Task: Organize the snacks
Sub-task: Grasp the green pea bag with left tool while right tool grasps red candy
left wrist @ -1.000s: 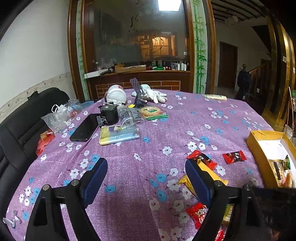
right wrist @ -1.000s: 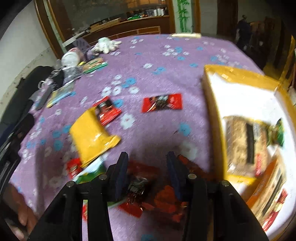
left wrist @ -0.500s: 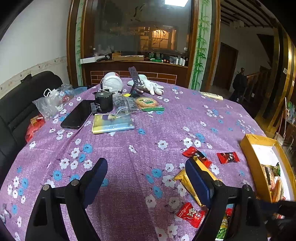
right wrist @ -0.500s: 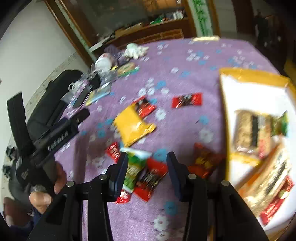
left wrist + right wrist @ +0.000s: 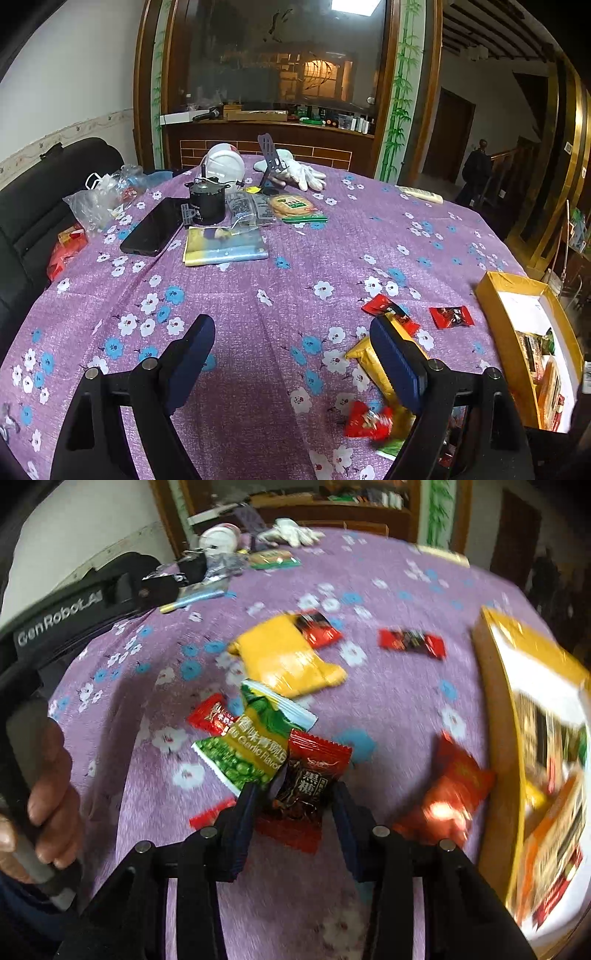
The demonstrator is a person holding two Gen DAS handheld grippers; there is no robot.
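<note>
The right gripper (image 5: 293, 794) is angled down over the purple flowered tablecloth (image 5: 388, 590), its jaws set narrowly either side of a dark red brown-sugar candy (image 5: 303, 782); the packet sits between the pads, but whether they actually pinch it cannot be told. Overlapping the candy's left edge lies a green garlic pea packet (image 5: 251, 746), with a small red candy (image 5: 212, 716) just beyond it and a blurred red packet (image 5: 454, 786) to the right, near the wall of the yellow box (image 5: 495, 709). The box sits at the table's right edge and already holds several packets. Further back are a yellow pouch (image 5: 288, 657), a red wrapper (image 5: 319, 627) touching its top corner, and another red wrapper (image 5: 412, 642) lying apart towards the box. The left gripper (image 5: 291, 362) is held level and low over the near part of the table, jaws wide apart with nothing between them; in the right wrist view a hand (image 5: 48, 794) grips its handle at the left. Bare cloth stretches ahead of the left gripper up to a phone (image 5: 155, 227), a small black pot (image 5: 207, 203) and a flat plastic pouch (image 5: 223, 245) near the far side
</note>
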